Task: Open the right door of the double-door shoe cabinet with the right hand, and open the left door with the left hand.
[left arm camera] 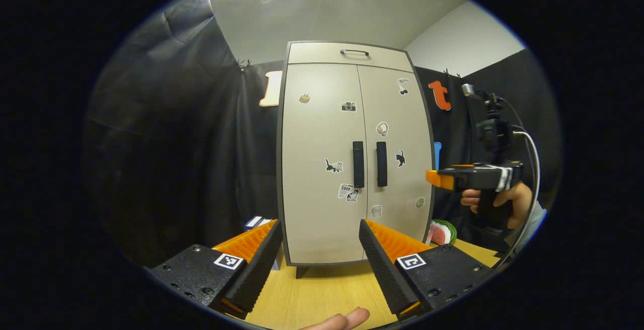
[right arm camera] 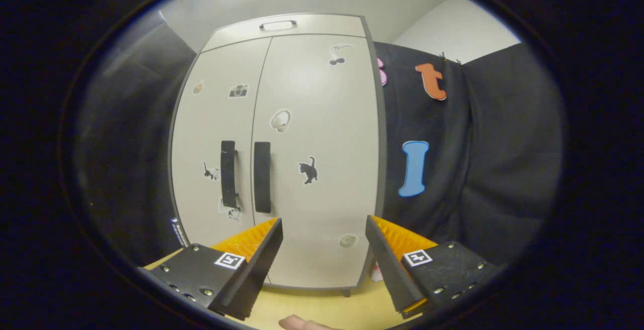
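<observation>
1. Right tool (right arm camera: 324,247) and left tool (left arm camera: 318,249) both gape wide, holding nothing (neither touches the cabinet).
2. The shoe cabinet (left arm camera: 352,154) stands on the worktop (left arm camera: 322,290), right handle (right arm camera: 261,176) and left handle (left arm camera: 358,164) untouched; both doors shut, everything remains.
3. One sticker seems to read "Love".

The left gripper's fingers (left arm camera: 261,264) are hiding the shoe cabinet's (left arm camera: 322,134) lower corners. A striped round thing (left arm camera: 443,232) is showing only partly behind the cabinet; the stickers (right arm camera: 282,120) are looking too blurred to read.
</observation>
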{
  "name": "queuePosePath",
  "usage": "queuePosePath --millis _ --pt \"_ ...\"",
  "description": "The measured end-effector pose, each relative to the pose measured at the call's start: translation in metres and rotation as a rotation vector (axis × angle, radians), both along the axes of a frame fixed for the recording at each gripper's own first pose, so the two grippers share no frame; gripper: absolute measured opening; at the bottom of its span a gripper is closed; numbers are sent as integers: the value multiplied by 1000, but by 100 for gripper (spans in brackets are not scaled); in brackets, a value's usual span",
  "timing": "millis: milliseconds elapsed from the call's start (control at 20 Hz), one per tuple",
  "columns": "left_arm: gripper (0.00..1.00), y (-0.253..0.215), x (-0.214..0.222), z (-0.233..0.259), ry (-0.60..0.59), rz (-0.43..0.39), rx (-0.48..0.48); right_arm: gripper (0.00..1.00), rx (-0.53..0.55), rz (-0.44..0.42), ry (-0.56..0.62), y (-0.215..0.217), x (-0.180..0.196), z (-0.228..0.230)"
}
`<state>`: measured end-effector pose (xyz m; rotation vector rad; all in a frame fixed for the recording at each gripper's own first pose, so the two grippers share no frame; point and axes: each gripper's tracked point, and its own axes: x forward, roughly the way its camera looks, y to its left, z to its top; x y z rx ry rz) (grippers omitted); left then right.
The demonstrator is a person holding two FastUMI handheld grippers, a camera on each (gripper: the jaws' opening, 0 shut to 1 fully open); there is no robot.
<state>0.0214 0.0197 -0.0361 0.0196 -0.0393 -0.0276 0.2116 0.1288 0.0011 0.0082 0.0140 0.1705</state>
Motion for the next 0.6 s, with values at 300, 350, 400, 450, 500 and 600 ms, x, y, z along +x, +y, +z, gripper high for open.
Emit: queuePosePath --millis 300,350,400,450,500,600 --pt "96 23 -12 1 -9 18 -11 96 27 44 -10 56 56 16" --pt "96 26 -13 1 -15 23 -2 99 34 55 -21 64 61 19" --pt "96 29 -13 1 -15 23 0 99 35 64 -22 71 66 19" --pt "95 30 -16 -1 -13 20 -3 96 35 74 -26 79 70 21" --pt "95 32 -16 -4 -10 15 -14 96 39 85 -27 87 75 22" --pt "96 37 -15 -8 -1 8 -18 99 24 90 -23 99 84 22"
